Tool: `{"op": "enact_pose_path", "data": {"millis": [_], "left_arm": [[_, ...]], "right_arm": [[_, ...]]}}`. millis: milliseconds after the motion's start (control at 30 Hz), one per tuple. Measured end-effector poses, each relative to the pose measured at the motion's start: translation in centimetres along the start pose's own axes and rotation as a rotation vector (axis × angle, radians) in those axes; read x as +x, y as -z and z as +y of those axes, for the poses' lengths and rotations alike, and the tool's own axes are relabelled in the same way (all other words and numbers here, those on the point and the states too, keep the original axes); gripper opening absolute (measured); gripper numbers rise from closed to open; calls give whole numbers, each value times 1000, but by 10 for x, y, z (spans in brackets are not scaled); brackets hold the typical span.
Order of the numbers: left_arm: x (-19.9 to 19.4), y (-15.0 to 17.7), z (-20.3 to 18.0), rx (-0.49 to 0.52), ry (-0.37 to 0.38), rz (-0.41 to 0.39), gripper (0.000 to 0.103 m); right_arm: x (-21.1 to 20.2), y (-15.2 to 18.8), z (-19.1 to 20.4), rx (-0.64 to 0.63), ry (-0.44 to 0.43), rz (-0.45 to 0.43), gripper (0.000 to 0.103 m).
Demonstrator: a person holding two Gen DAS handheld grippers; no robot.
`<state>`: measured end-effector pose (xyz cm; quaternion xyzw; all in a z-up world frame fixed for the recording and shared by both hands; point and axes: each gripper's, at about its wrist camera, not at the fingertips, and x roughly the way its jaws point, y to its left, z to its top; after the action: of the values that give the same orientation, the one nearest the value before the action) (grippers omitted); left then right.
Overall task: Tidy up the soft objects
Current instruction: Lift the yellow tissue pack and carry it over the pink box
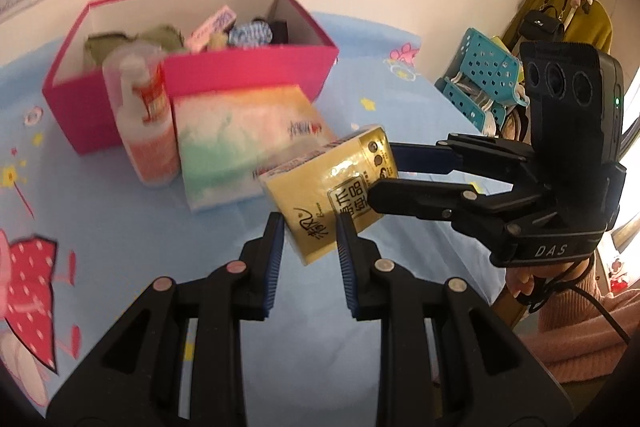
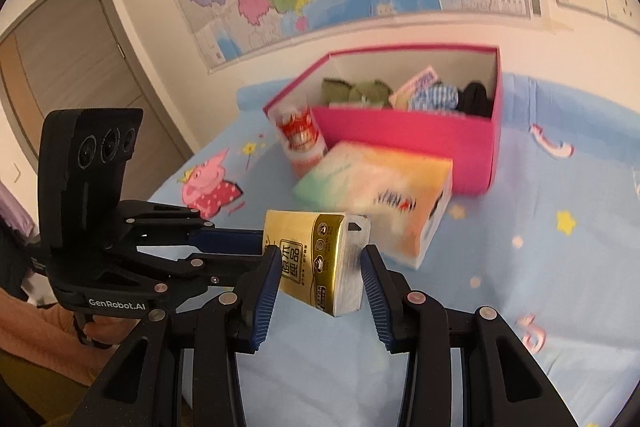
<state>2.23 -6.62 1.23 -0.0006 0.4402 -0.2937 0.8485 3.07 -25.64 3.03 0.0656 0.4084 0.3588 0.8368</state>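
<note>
You're holding the gold tissue pack (image 1: 332, 187) up off the bed (image 1: 120, 227), in front of the pink box (image 1: 248, 71) and nearer to you than it. Your left gripper (image 1: 310, 231) is pinching the pack's lower corner between its fingers. Your right gripper (image 2: 320, 251) is bracketing the other end, pads touching or just about; whether it's truly gripping, I cannot tell.

This is looking like a hand-over, so do it cleanly: be squeezing firmly with the receiving fingers before the other pair is letting go. The pack is soft and slick in its wrapper, so it may be slipping if you're grabbing only a corner. Then you're carrying it over the box's near wall, clearing the two things standing in front of it.

Counting: one gold pack in the air, one larger pastel tissue pack (image 1: 240, 139) touching the box's front, one wipes bottle (image 1: 148, 123) beside that, one box. Inside the box you're looking at green cloth, one small pack, one blue-and-white bundle and one black item.
</note>
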Motion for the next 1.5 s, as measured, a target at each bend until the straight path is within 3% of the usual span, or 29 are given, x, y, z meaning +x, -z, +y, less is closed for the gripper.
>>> {"op": "enact_pose_path", "data": {"millis": [600,1033,1500], "left_arm": [[2,-80,20,68,-113,-93,28],[16,-116,47,46,-154,-94,28],[45,-137,74,-1,-183,-39,28]], "right_arm": [[7,-73,-20,-16,11,-111,42],[33,-108,-43,52,-29,-120,42],[65,-127,-55,87,-6,-84,42]]}}
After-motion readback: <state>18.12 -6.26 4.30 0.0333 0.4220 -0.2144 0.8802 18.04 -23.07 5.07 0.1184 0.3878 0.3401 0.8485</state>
